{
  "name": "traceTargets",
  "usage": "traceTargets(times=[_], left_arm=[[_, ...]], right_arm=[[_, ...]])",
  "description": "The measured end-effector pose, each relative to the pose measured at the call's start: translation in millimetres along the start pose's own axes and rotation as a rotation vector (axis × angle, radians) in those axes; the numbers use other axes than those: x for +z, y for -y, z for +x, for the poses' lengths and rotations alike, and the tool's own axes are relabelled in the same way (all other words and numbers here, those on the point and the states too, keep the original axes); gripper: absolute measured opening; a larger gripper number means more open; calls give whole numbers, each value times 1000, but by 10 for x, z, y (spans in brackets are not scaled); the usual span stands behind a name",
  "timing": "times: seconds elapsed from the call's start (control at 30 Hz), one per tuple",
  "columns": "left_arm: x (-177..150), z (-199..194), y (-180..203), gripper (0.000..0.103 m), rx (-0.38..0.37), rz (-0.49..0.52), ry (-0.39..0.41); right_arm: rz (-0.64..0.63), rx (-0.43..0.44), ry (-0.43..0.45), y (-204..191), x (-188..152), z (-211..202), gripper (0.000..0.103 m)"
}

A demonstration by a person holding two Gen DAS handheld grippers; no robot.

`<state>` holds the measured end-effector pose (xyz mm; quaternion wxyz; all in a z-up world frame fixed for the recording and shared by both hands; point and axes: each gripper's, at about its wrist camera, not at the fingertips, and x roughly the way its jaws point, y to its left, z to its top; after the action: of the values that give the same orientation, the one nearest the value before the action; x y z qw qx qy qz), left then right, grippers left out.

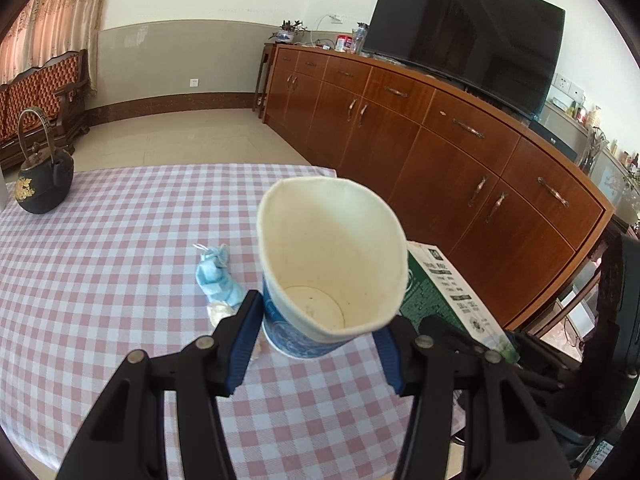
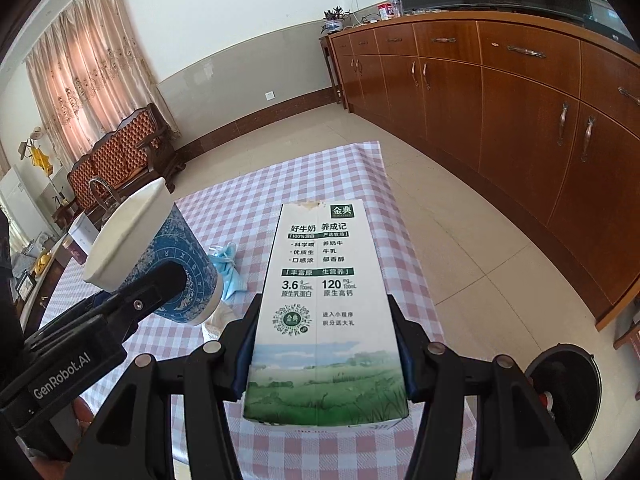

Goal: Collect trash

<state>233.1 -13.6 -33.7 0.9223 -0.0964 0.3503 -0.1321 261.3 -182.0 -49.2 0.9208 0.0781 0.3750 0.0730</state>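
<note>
Milk carton reads 金典; left gripper reads GenRobot.AI.

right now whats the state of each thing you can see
paper cup: empty, rim squashed, held off the table by the left gripper
milk carton: top torn open, clamped in the right gripper
face mask: crumpled, lying on the checked tablecloth
teapot: upright on the table, lid on, handle up
tv: off
cabinet doors: all shut
</note>
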Motion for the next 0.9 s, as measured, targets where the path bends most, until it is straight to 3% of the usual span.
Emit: traceTargets(times=[0.3,0.9], left_arm=[[-124,93,596,55,-97,76,-40],[-711,522,1963,55,-303,248,-191]], right_arm=[[81,-70,20,481,-208,-383,58],[346,-287,40,1990,-851,-1175,58]])
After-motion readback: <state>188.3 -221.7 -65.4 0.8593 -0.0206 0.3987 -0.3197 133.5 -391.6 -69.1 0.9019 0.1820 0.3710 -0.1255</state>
